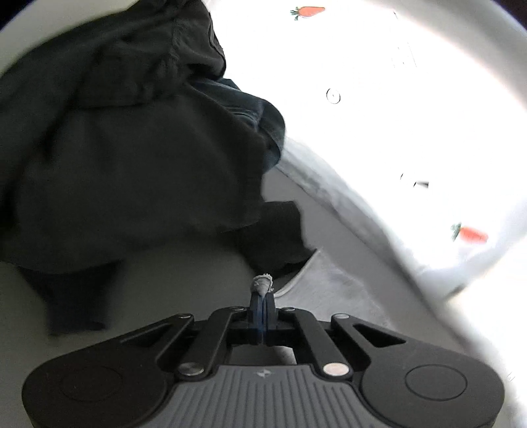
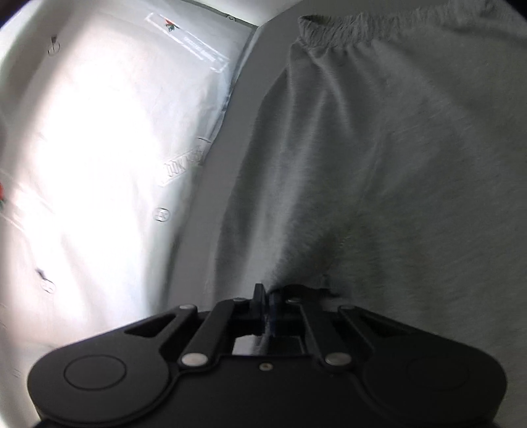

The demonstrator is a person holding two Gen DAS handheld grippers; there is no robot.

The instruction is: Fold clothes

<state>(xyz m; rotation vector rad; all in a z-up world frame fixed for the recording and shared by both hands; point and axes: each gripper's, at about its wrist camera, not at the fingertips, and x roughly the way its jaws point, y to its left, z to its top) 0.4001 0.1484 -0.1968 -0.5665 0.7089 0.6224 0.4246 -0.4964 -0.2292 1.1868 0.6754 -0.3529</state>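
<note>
In the left wrist view my left gripper (image 1: 262,298) is shut on a pinched corner of the grey garment (image 1: 329,289); a small tuft of the cloth sticks out past the fingertips. The rest of that cloth trails off to the right below it. In the right wrist view my right gripper (image 2: 268,301) is shut on another edge of the same grey garment (image 2: 378,158), which rises from the jaws in taut folds. Its gathered elastic waistband (image 2: 346,26) shows at the top.
A heap of dark clothes (image 1: 131,141) lies left of and beyond my left gripper on the grey surface (image 1: 164,280). White bedding with carrot prints (image 1: 395,98) fills the right; the same white bedding (image 2: 98,148) fills the left of the right wrist view.
</note>
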